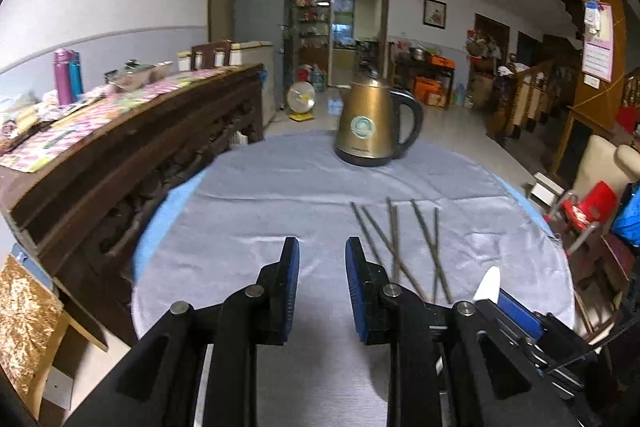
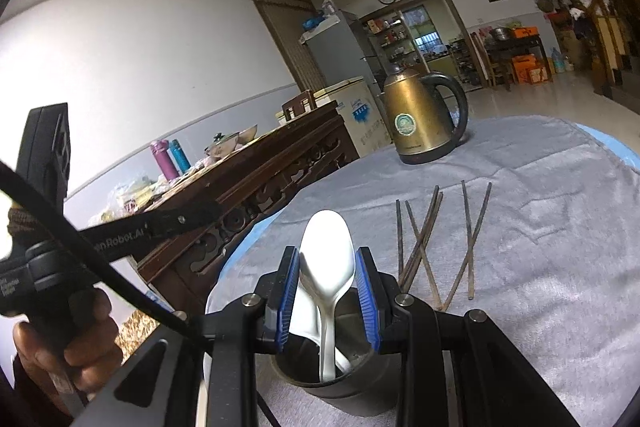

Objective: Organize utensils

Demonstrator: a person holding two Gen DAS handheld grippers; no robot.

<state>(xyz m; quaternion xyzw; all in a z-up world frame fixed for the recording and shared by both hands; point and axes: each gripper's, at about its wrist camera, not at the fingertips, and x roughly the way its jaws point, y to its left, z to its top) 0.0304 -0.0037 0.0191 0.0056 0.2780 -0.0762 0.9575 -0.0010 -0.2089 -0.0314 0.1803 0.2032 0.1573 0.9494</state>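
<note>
Several dark chopsticks [image 1: 404, 243] lie crossed on the grey cloth, also seen in the right wrist view [image 2: 436, 247]. My right gripper [image 2: 327, 259] is shut on the bowl of a white spoon [image 2: 327, 251], whose handle points down into a dark metal cup [image 2: 340, 379] below the fingers. The spoon's tip [image 1: 489, 285] and the right gripper show at the lower right of the left wrist view. My left gripper [image 1: 322, 247] is open and empty over the cloth, left of the chopsticks.
A brass electric kettle [image 1: 374, 123] stands at the far side of the round table [image 1: 240, 211], also in the right wrist view [image 2: 424, 115]. A carved wooden sideboard [image 1: 132, 155] stands close on the left. Chairs stand to the right.
</note>
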